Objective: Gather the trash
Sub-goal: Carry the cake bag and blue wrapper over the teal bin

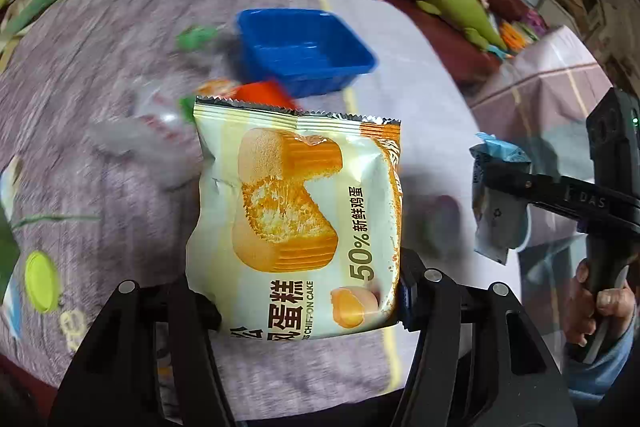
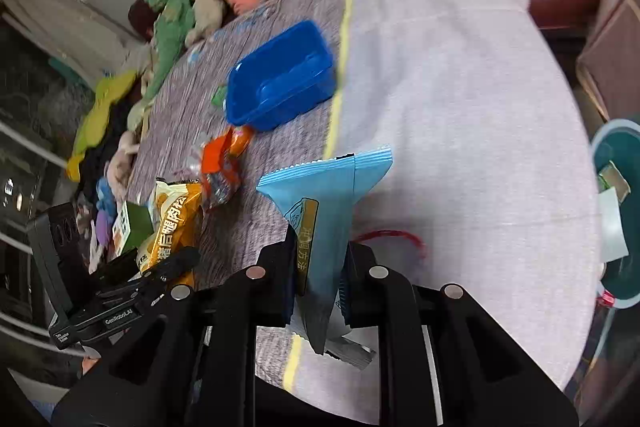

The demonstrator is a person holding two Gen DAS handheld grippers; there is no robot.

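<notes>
While your left gripper [image 1: 294, 301] pinches the chiffon cake packet [image 1: 296, 223] and your right gripper [image 2: 318, 287] clamps the blue wrapper [image 2: 324, 195], carry both to the teal bin [image 2: 616, 219] at right, releasing only above it.

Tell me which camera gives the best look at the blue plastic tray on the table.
The right wrist view: the blue tray sits in open sight there, with its rim, walls and empty inside all visible. In the left wrist view the tray is blurrier, and the cake packet held in the left gripper stands just in front of it.
</notes>
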